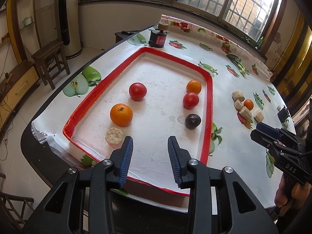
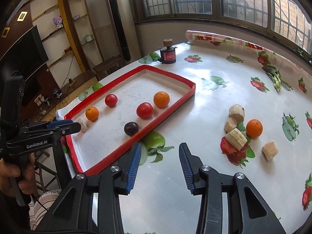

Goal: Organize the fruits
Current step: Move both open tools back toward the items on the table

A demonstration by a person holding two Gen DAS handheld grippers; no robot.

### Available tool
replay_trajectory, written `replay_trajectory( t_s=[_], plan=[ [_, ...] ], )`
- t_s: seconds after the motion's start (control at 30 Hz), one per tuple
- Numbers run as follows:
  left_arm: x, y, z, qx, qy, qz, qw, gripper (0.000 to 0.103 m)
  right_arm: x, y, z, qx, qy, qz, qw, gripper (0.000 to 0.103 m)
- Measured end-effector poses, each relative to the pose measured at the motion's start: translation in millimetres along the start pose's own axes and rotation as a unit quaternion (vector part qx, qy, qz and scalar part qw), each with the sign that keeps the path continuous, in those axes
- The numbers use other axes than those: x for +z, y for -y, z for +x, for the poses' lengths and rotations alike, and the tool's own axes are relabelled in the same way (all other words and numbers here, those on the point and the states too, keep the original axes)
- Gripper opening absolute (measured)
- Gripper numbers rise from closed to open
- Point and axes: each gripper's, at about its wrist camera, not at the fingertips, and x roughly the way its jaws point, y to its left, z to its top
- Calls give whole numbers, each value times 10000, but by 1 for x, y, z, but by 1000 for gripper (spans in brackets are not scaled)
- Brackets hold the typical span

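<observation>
Now the left tool (image 1: 150, 148) hovers low over the near end of the red-rimmed tray (image 1: 209, 105), jaws apart and empty. Ahead of it lie two oranges (image 1: 121, 114), two tomatoes (image 1: 137, 91) and a dark plum (image 1: 192, 121); a cork-like block (image 1: 114, 136) sits just left of its left finger. The right tool (image 2: 159, 156), also spread and empty, hangs over bare bench (image 2: 204, 107) just outside the tray's rim. Forward-right of it, a loose orange (image 2: 254, 128) rests among four blocks (image 2: 236, 136).

Glossy printed tablecloth (image 2: 195, 185), matt rough white tray (image 1: 156, 117) floor, ribbed blue pads (image 1: 126, 159)
</observation>
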Motion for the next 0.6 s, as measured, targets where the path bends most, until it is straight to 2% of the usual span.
replay_trajectory(
  t_s=[0.6],
  plan=[
    [-4, 58, 3, -347, -110, 464, 9983, 35, -52, 85, -54, -697, 78, 780, 9945, 44]
  ],
)
